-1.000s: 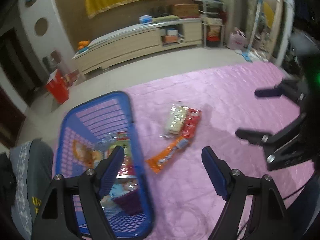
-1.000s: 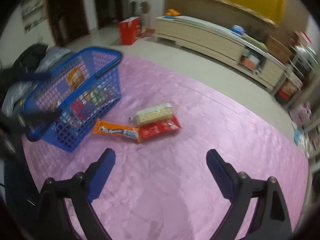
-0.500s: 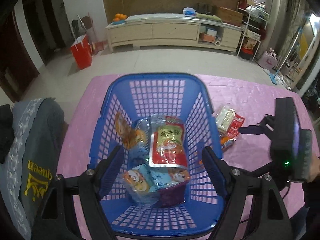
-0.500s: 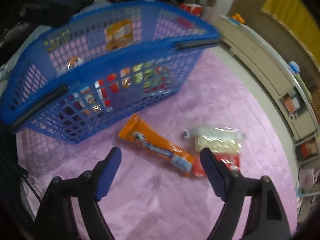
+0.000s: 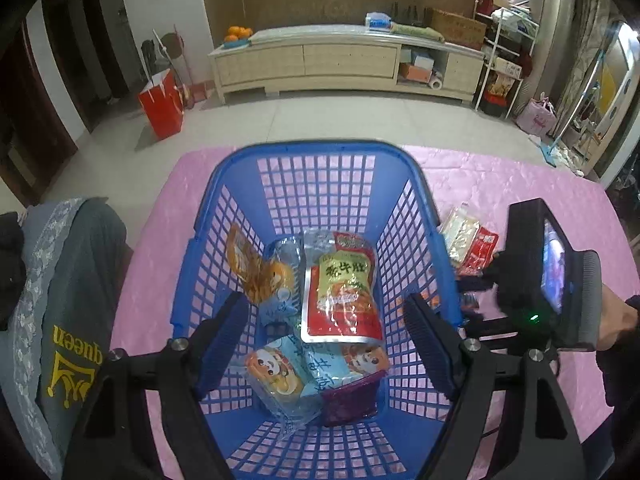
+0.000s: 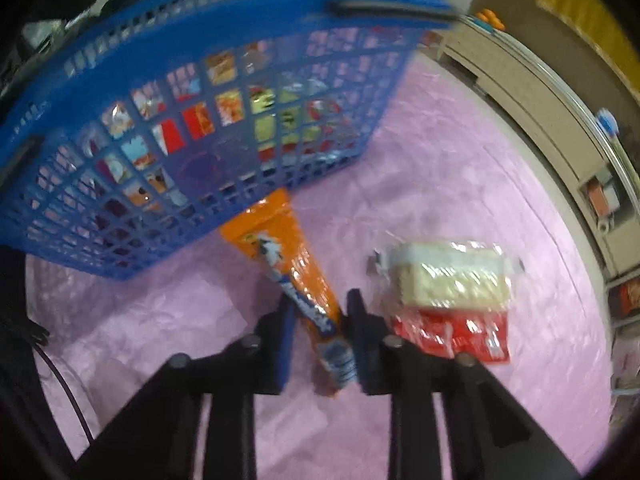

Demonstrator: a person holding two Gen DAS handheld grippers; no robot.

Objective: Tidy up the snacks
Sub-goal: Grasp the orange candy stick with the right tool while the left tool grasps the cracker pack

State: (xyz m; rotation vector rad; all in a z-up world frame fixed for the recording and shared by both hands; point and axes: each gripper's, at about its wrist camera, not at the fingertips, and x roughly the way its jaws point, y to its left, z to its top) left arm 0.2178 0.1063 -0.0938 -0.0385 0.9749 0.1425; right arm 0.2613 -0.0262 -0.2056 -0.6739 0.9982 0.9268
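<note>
A blue plastic basket (image 5: 424, 200) stands on the pink tablecloth and holds several snack packs, with a red-and-green pouch (image 5: 340, 292) on top. My left gripper (image 5: 326, 344) hovers open and empty over the basket. In the right wrist view the basket (image 6: 200, 92) is just ahead. My right gripper (image 6: 320, 320) is shut on a long orange snack pack (image 6: 280, 248) lying beside the basket. A clear pack of pale wafers (image 6: 448, 276) and a red pack (image 6: 452, 332) lie to its right; both also show in the left wrist view (image 5: 464, 228).
The pink tablecloth (image 6: 460, 160) covers the table. A grey garment (image 5: 60, 300) lies at the table's left edge. The hand holding the right gripper's body (image 5: 548, 280) is right of the basket. A long low cabinet (image 5: 344, 64) and a red bag (image 5: 162, 104) stand beyond.
My right gripper moved down to the orange pack and closed on it. My left gripper swung over the basket one second ago and has stayed there, open.
</note>
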